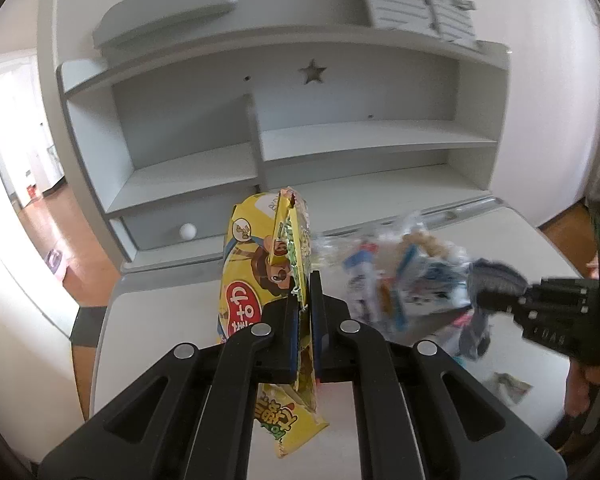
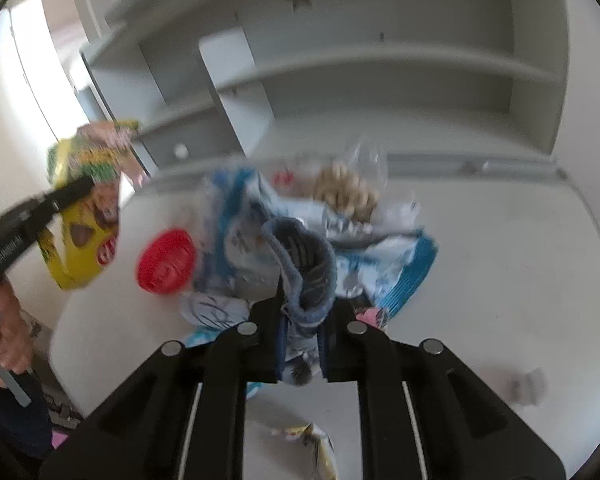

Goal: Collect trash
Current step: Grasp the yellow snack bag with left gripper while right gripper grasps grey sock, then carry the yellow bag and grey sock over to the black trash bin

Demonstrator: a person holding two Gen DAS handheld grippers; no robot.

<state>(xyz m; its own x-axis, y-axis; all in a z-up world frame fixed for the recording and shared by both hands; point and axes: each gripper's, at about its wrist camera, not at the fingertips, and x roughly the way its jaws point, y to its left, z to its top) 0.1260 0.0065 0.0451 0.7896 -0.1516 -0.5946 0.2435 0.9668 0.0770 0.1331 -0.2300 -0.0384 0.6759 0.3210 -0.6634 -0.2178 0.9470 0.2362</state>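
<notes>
Both claws had trash: the left gripper (image 1: 305,292) pinched a yellow snack wrapper (image 1: 260,264); the right gripper (image 2: 302,312) clamped a blue-and-white bag (image 2: 260,232); next, I judged, came carrying them off the desk (image 2: 500,260) to a bin

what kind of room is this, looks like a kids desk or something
Probably a child's room or study corner at home: a pale desk strewn with snack wrappers, a shelf hutch with a star cutout, and wooden flooring beyond.

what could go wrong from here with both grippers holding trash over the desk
The right gripper pinches only a grey-blue cloth at the edge of a loose pile of wrappers; pieces may drop. The left gripper holds the yellow snack bag by a thin edge, which might slip.
</notes>
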